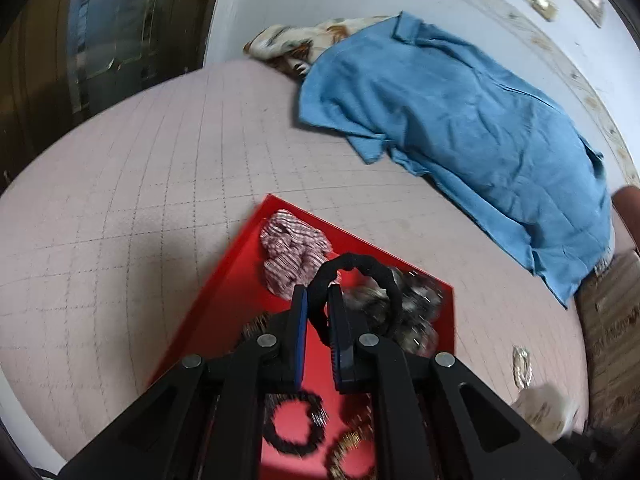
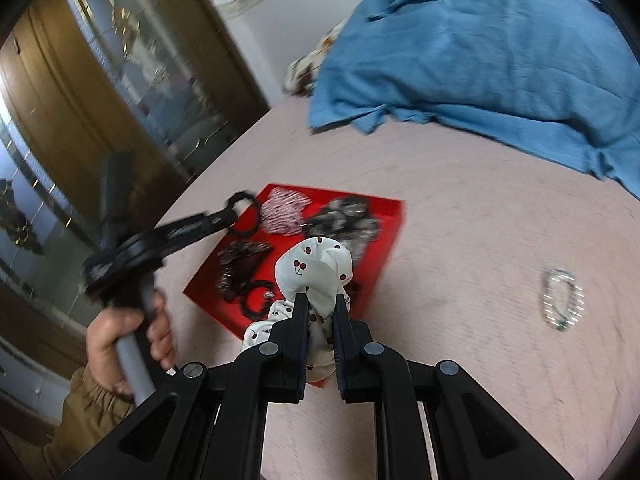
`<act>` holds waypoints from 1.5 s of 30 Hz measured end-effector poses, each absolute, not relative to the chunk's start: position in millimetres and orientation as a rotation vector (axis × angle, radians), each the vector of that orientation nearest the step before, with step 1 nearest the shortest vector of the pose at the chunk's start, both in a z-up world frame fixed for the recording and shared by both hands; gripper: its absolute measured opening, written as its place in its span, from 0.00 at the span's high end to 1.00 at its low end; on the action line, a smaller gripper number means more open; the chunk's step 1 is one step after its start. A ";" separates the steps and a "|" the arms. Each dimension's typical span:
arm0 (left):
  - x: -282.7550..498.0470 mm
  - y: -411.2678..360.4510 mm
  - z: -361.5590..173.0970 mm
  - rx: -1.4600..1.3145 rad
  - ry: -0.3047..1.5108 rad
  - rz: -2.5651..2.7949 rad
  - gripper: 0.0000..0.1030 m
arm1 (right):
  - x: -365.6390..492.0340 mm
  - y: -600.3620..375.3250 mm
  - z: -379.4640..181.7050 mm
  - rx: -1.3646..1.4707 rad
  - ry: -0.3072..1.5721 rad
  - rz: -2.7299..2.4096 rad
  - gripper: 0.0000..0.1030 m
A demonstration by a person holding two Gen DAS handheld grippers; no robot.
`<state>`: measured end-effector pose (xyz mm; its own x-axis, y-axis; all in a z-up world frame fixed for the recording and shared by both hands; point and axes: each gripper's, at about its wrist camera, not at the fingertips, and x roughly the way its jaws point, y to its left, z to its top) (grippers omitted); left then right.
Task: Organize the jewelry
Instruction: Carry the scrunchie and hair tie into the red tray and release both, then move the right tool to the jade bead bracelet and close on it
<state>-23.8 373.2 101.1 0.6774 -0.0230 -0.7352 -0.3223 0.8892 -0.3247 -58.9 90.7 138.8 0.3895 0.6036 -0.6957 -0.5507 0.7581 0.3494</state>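
Observation:
A red tray (image 1: 224,280) (image 2: 394,216) lies on the pink quilted bed and holds several hair ties and scrunchies. My left gripper (image 1: 318,296) is shut on a black hair band (image 1: 360,266), held above the tray; in the right wrist view this gripper (image 2: 236,210) hangs over the tray's left edge with the band (image 2: 244,216) in it. My right gripper (image 2: 321,304) is shut on a white cherry-print scrunchie (image 2: 316,268) above the tray's near edge. In the tray lie a pink striped scrunchie (image 1: 290,248) (image 2: 282,210), a grey patterned scrunchie (image 1: 416,304) (image 2: 348,216) and a black hair tie (image 1: 294,424).
A silver bracelet (image 2: 560,298) (image 1: 521,364) lies on the bed right of the tray. A blue shirt (image 1: 460,120) (image 2: 480,52) is spread at the far side. A person's hand (image 2: 124,332) holds the left gripper's handle. A wooden glazed door (image 2: 120,80) stands to the left.

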 end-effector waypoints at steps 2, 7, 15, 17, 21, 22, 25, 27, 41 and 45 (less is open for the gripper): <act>-14.3 379.9 94.2 -0.449 0.845 0.189 0.91 | -52.9 111.9 134.4 0.047 0.925 0.757 0.88; -7.1 399.2 76.6 -0.475 0.872 0.204 0.91 | -29.6 158.9 123.4 0.006 0.944 0.770 0.88; 7.6 415.5 50.3 -0.492 0.949 0.197 0.91 | 9.1 202.8 89.4 -0.019 1.005 0.733 0.88; 9.9 415.0 47.4 -0.498 0.952 0.180 0.91 | 14.9 209.8 75.1 -0.032 1.034 0.720 0.88; 11.2 409.8 47.5 -0.503 0.940 0.146 0.91 | 21.7 218.6 57.6 -0.055 1.065 0.704 0.86; 10.7 409.2 48.8 -0.499 0.935 0.144 0.91 | 22.4 219.9 54.8 -0.057 1.070 0.703 0.86; 8.1 408.2 53.4 -0.503 0.911 0.129 0.89 | 22.1 222.6 51.7 -0.070 1.069 0.698 0.85; 7.0 408.6 57.4 -0.515 0.889 0.121 0.80 | 21.4 222.7 51.6 -0.074 1.069 0.698 0.67; -17.2 393.4 82.2 -0.461 0.779 0.139 0.49 | -18.3 161.8 89.0 -0.059 0.964 0.672 0.33; -29.1 375.6 91.8 -0.420 0.730 0.120 0.49 | -27.1 109.9 89.2 -0.079 0.942 0.572 0.33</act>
